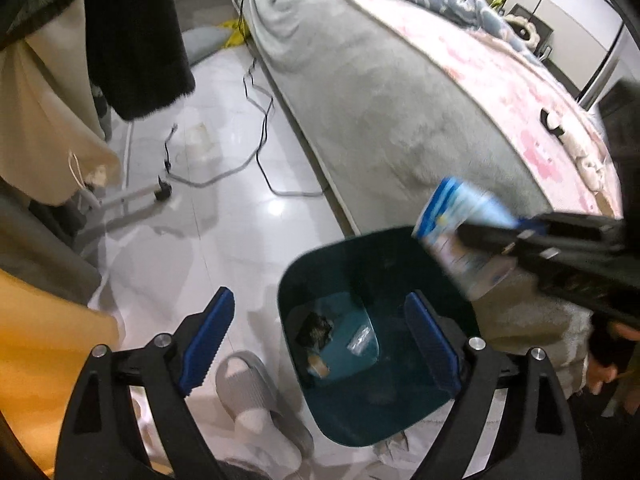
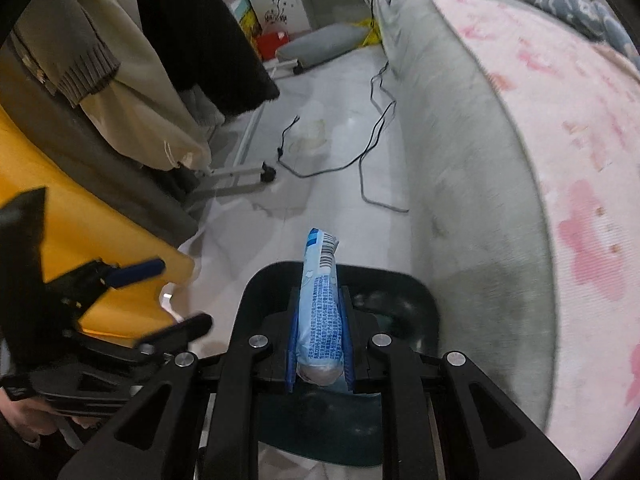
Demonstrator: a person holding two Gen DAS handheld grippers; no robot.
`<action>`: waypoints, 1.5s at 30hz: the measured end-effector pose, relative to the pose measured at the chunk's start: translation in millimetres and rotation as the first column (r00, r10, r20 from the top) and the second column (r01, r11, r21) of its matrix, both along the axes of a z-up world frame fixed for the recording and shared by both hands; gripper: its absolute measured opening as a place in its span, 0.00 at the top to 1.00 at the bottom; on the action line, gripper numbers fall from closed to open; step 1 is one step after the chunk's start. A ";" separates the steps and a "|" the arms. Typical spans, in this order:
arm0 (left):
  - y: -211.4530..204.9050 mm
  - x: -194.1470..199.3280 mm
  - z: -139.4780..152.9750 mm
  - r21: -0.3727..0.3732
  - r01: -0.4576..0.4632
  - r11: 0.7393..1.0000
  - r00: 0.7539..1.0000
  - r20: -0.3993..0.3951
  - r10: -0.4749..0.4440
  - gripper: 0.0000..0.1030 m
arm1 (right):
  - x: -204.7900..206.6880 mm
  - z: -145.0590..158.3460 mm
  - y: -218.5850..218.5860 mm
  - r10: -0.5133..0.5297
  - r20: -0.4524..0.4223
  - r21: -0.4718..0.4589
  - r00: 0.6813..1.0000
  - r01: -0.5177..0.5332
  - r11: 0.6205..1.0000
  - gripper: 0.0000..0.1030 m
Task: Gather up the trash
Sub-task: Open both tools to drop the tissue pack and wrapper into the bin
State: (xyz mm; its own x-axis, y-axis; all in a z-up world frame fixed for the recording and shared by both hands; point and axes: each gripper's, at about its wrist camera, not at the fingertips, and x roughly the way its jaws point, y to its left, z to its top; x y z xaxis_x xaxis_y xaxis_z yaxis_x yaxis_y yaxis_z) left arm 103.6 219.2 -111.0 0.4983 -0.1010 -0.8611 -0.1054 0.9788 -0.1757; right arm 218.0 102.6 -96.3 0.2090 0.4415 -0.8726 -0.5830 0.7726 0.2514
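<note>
Dark teal trash bin (image 1: 360,280) sits on the floor by the bed (image 1: 380,100), a few scraps in the bottom; left gripper (image 1: 320,344) has its fingers wide apart over it, empty. Right wrist view: right gripper (image 2: 319,328) squeezes a crinkly light-blue wrapper (image 2: 322,300), barcode on the tip, right above the bin's rim.

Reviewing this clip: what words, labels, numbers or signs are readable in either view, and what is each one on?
None can be quoted.
Blue packet held in the right tongs over the bin: rows of small blue print, too small to read.
Same packet, top end: a barcode, any digits too small to read.
Same packet in the left wrist view: blurred, unreadable.
White cabinet at the back: a black flower sticker, no words.
</note>
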 end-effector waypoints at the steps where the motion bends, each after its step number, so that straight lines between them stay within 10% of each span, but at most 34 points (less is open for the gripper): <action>1: 1.9 -1.3 3.2 -0.003 0.001 1.000 1.000 0.017 -0.001 0.14 | 0.1 -3.4 2.1 0.000 0.002 -0.012 1.000 0.000 1.000 0.83; 23: 29.8 -16.8 51.7 0.011 -0.012 1.000 0.973 0.232 0.009 0.15 | -11.6 -78.7 40.2 0.060 -0.132 -0.163 0.989 -0.082 0.983 0.81; 30: 35.4 -22.2 67.2 0.026 -0.031 0.999 0.959 0.283 0.022 0.15 | -22.5 -84.1 40.4 0.081 -0.133 -0.200 0.988 -0.106 0.974 0.44; 45: 0.7 -21.1 124.0 0.025 0.000 1.000 0.914 0.407 -0.010 0.14 | -31.8 -2.5 -6.6 0.053 0.082 -0.055 0.995 -0.049 0.997 0.25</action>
